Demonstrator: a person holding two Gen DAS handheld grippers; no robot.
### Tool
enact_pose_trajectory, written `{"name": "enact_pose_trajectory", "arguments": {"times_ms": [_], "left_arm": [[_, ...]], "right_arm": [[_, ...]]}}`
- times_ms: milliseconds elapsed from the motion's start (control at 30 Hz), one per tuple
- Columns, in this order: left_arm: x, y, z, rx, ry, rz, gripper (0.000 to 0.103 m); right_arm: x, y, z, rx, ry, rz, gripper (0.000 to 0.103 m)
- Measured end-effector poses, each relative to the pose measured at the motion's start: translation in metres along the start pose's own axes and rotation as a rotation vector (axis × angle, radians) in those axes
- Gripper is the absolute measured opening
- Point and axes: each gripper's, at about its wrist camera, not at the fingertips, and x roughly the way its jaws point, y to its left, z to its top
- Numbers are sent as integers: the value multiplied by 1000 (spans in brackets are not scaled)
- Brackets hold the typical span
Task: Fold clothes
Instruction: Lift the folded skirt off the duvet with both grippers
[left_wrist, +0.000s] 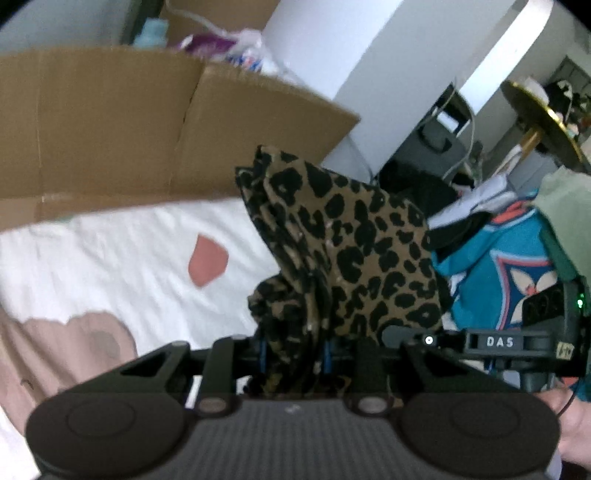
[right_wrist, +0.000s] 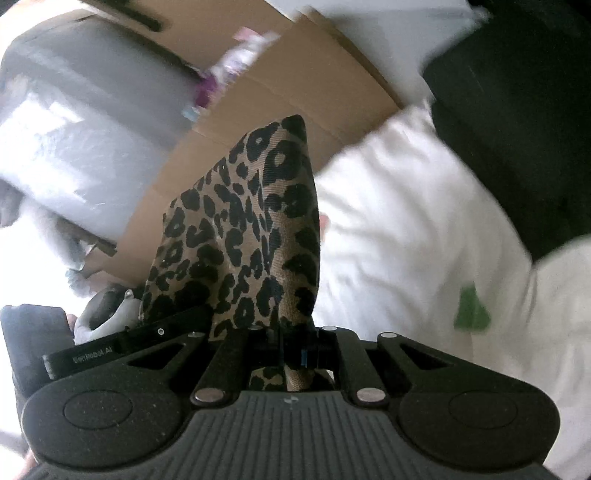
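- The left gripper (left_wrist: 293, 356) pinches a thick bunch of the leopard-print garment (left_wrist: 343, 251) between its fingers; the blue-edged pads press in on the gathered cloth from both sides.
- Ahead of the left fingers the garment rises in a crumpled peak and spreads off to the right of them.
- The right gripper (right_wrist: 291, 354) has its fingers pressed nearly together on a thin fold of the same leopard-print garment (right_wrist: 251, 229), which stands up in a tall point straight beyond the fingertips.
- A short tail of the cloth shows behind the right fingers, just in front of the gripper body.
- Beneath and beyond both pairs of fingers lies a white bedsheet (left_wrist: 122, 258) with pink patches; in the right wrist view it shows to the right of the fingers with a green mark on it.
- A brown cardboard box (left_wrist: 147, 122) stands past the garment, ahead and to the left of the left fingers.
- Right of the left fingers sits a teal printed cloth (left_wrist: 495, 266) in a heap of other clothes.
- A large dark shape (right_wrist: 517, 129), too blurred to name, sits far ahead and right of the right fingers.
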Motion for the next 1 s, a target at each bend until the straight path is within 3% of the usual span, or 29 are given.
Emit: {"name": "enact_pose_trajectory", "arguments": {"times_ms": [300,500,1000], "left_arm": [[-25,-28,37,66,-93,-13,27],[-30,-49,50,118,-124,15,27],[-39,-103,61,148,-122,89,28]], "right_arm": [[-32,40,41,-208,-118,16,6],[-45,52,59,-269,-169,10,6],[-93,54,81,-405,-223,21,6]]}}
